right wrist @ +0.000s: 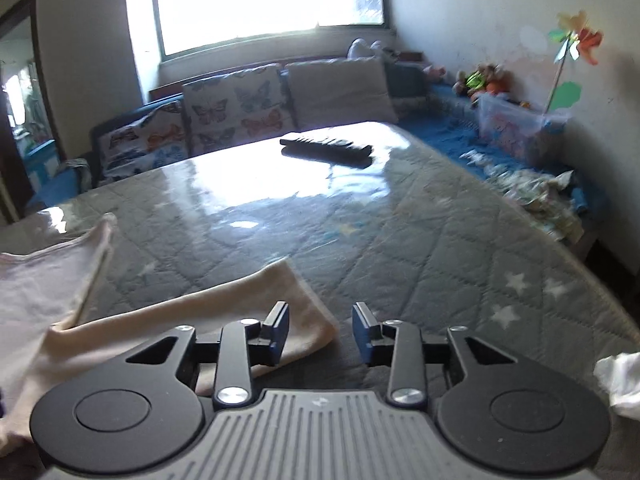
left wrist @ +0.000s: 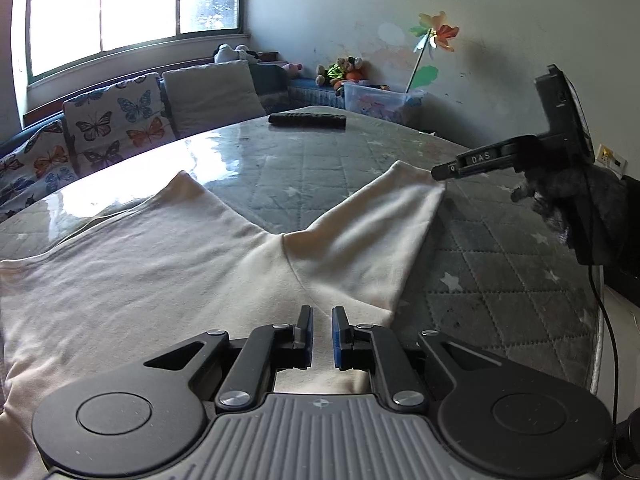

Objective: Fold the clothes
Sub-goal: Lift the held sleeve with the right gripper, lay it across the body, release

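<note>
Lying flat on the quilted, star-printed table cover point(left wrist: 500, 280), one cream cotton garment point(left wrist: 160, 280) spreads under the left gripper point(left wrist: 322, 322), whose two blue-padded fingers stand nearly together, gripping nothing visible; the right gripper's side reads "DAS". Seen from the right wrist, the right gripper point(right wrist: 320, 318) is parted and empty over the garment's sleeve point(right wrist: 256, 300), one black remote point(right wrist: 326, 147) beyond.

A: Where does the shirt point(left wrist: 160, 272) lie?
B: Flat on the table point(left wrist: 500, 280), at its near edge, sleeve point(left wrist: 372, 240) reaching out to the right.
A: And the grippers?
B: The left gripper point(left wrist: 322, 334) sits over the shirt near the sleeve's root. The right gripper point(right wrist: 320, 332) is at the sleeve's end; its left finger is over the cloth, its right one over bare table.
A: What lies farther back?
B: A remote point(left wrist: 307, 121) on the table's far side. Behind it, cushions point(left wrist: 168, 108) under the window point(left wrist: 132, 4). To the right, a bin point(left wrist: 380, 98) against the wall, toys point(left wrist: 340, 70) behind it and a pinwheel point(left wrist: 436, 36) standing above it.
</note>
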Available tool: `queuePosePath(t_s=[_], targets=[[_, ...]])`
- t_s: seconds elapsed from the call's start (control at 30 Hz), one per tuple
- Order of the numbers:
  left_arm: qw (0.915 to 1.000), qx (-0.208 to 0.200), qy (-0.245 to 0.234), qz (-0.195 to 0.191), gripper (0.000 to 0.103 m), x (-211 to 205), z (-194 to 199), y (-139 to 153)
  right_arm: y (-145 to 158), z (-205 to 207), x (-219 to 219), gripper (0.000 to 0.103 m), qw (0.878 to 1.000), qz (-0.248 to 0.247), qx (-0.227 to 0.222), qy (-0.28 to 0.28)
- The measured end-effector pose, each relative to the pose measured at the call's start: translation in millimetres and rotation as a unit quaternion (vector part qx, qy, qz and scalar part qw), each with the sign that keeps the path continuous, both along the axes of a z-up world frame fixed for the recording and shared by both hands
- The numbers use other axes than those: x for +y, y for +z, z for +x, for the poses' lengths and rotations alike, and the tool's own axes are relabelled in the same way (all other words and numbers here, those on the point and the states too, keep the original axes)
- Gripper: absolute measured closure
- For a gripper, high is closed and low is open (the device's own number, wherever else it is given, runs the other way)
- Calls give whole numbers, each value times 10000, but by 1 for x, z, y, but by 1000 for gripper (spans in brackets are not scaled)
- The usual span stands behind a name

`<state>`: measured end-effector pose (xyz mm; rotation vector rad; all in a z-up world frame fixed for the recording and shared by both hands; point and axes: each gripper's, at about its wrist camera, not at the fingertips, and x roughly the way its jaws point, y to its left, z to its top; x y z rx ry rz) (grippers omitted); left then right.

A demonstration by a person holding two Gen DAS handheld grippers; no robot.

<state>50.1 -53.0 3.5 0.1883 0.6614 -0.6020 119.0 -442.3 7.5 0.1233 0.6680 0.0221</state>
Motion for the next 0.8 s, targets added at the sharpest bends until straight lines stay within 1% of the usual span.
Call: queuePosePath(t_s=[0.1, 0.13, 0.17, 0.2, 0.23, 0.37, 0.53, 0.6, 0.67, 0.8], targets=[[10000, 19, 36, 38, 92, -1, 0, -1, -8, 5, 4, 68, 10000, -14, 80, -24], [10000, 26, 49, 43, 92, 0, 0, -2, -11, 6, 4, 71, 9999, 3, 110, -35], [10000, 34, 58, 48, 92, 0, 0, -2, -12, 6, 5, 75, 9999, -3, 102, -49], [10000, 42, 66, 54, 91, 0, 0, -3, -11, 6, 5, 91, 10000, -12, 66, -68], [9999, 50, 73, 60, 91, 1, 0, -3, -11, 5, 6, 97, 10000, -20, 29, -87], [9999, 105, 116, 28, 91, -1, 2, -6, 1, 1, 3, 99, 9997, -11, -200, -158], [9999, 126, 56, 83, 90, -5, 0, -11, 26, -5, 5, 99, 9988, -39, -477, -106], [9999, 115, 88, 50, 88, -3, -1, -10, 36, -6, 11, 99, 9986, -8, -538, -12], [9999, 83, 149, 10, 83, 1, -1, -8, 48, -9, 18, 99, 9980, 1, -626, 114], [9993, -43, 340, -113, 81, 19, -7, 4, 77, -13, 41, 99, 9947, -105, -873, 534]])
